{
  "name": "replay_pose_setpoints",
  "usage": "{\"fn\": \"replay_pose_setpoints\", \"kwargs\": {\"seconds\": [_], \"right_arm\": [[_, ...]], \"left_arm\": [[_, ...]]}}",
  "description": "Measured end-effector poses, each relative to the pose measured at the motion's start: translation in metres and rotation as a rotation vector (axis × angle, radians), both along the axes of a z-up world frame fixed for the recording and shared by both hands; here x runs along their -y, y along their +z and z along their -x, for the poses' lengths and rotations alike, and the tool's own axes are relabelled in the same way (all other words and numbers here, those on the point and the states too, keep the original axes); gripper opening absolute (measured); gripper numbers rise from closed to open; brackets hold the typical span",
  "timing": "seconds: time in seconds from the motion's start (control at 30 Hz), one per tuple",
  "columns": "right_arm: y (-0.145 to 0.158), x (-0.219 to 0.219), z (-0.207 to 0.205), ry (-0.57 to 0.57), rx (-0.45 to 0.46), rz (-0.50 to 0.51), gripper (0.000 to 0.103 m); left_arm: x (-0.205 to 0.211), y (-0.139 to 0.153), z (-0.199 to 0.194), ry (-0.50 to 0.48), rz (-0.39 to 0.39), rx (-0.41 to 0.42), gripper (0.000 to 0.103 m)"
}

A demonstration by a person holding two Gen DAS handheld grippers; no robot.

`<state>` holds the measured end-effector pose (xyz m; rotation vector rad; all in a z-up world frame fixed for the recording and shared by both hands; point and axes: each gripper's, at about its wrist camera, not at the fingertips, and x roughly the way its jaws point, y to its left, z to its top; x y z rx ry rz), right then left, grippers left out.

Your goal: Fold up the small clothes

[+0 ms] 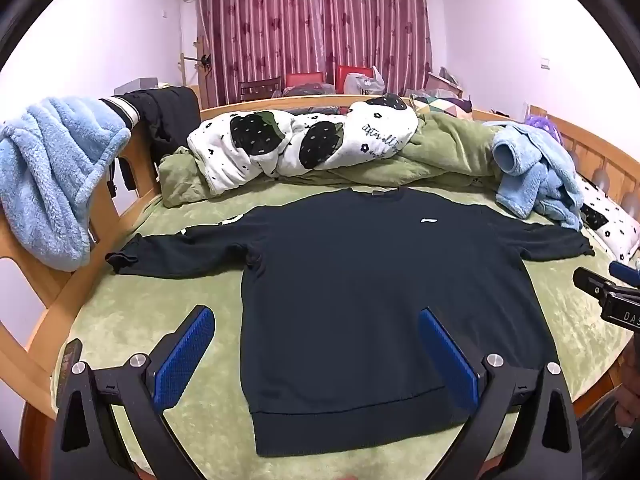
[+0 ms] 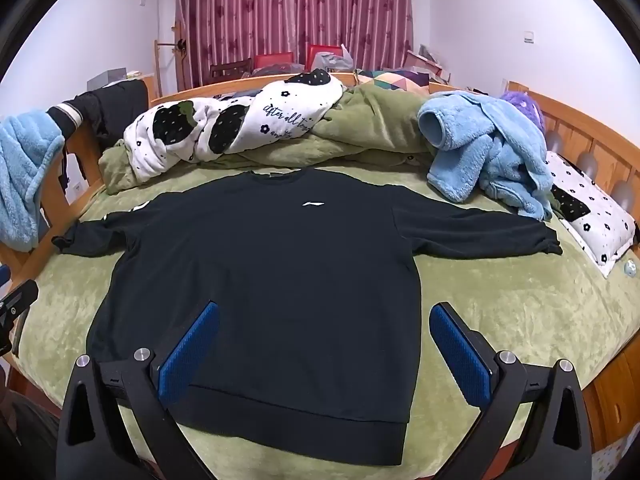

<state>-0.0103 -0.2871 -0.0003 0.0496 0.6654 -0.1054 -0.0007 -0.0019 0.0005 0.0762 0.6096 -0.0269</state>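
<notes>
A dark navy long-sleeved sweatshirt [image 1: 360, 280] is laid flat on the green plush bed cover [image 1: 168, 304], hem nearest, collar away, sleeves stretched out sideways. The left gripper [image 1: 316, 320] is held wide above the hem's left corner; the right gripper [image 2: 324, 316] is likewise held wide over the right corner, each empty.

Both views are evenly and fairly brightly lit by soft indoor light from above, with a mild pink cast on the walls [image 1: 500, 20]. Shadows are faint. The black sweatshirt [image 2: 272, 280] reads as a near-featureless dark mass. Fisheye distortion bows the bed [image 1: 168, 408] outward, black vignette fills the corners, and focus softens slightly toward the edges
</notes>
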Motion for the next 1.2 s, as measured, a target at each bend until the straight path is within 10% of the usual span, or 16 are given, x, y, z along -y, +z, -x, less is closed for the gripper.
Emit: {"fn": "replay_pose_setpoints", "kwargs": {"seconds": [1.2], "right_arm": [[0.005,0.011,0.002,-0.045,-0.002,-0.029,0.103]], "left_arm": [[-0.005,0.001,0.002,-0.001,0.020,0.010,0.103]]}}
